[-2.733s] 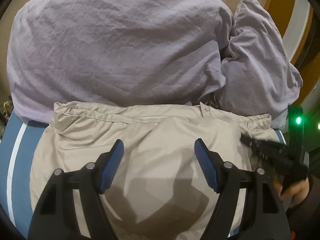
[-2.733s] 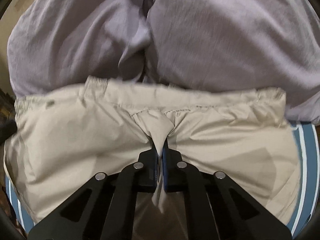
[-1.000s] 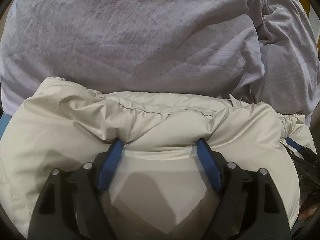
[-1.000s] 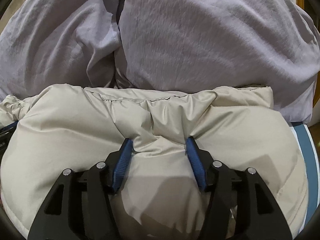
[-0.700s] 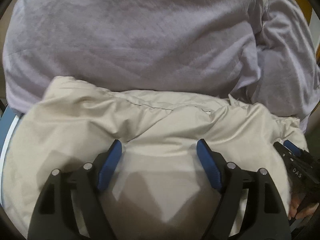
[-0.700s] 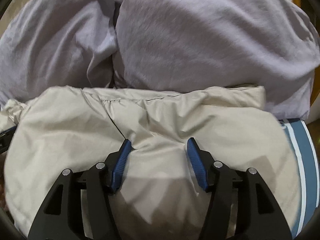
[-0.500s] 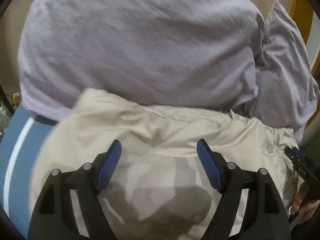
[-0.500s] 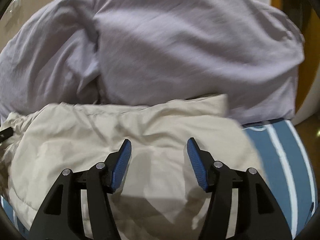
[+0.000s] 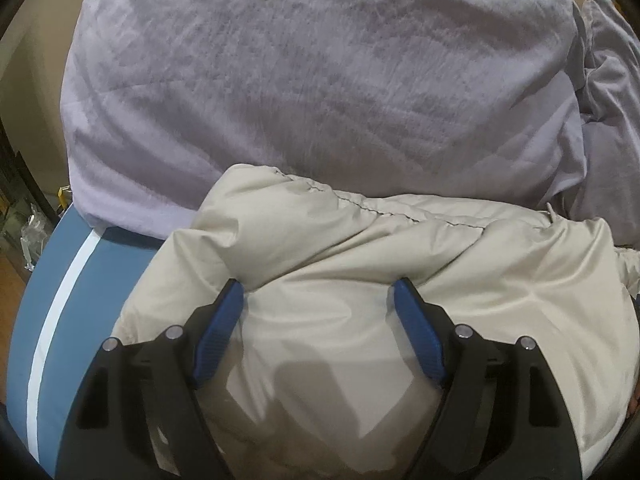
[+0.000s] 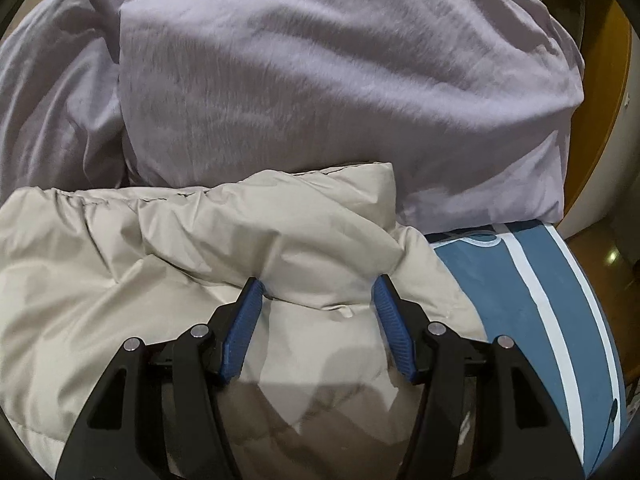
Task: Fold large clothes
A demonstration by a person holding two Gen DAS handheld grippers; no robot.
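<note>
The beige padded jacket lies folded in a thick bundle on the blue striped bed cover, its far edge butted against the lilac duvet heaped behind it.

Left claw: jaws stand wide apart, astride a raised fold of the jacket. The blue pads touch or nearly touch the fabric at their tips, but nothing is pinched between them. Right claw: jaws parted somewhat less widely, likewise straddling a puffed ridge near the jacket's right-hand end; no cloth is clamped. Whether the tips press into the padding or merely rest on it cannot be settled from these views.

Pose: both claws point steeply downward and away from the person, towards the duvet, side by side over the bundle, the left one towards its left end and the right one near the edge beside the bare bed cover.

Judgement on the step in hand: it appears to be pressing down and squaring up the finished fold. To do it well, the open jaws should bear down evenly on both sides so the padding lets out its air without the upper layer sliding. Pressure is best directed along the stitched edge, keeping it aligned with the layer beneath. The slick shell is likely to spring back, so a slow, held press is advisable before lifting away.
</note>
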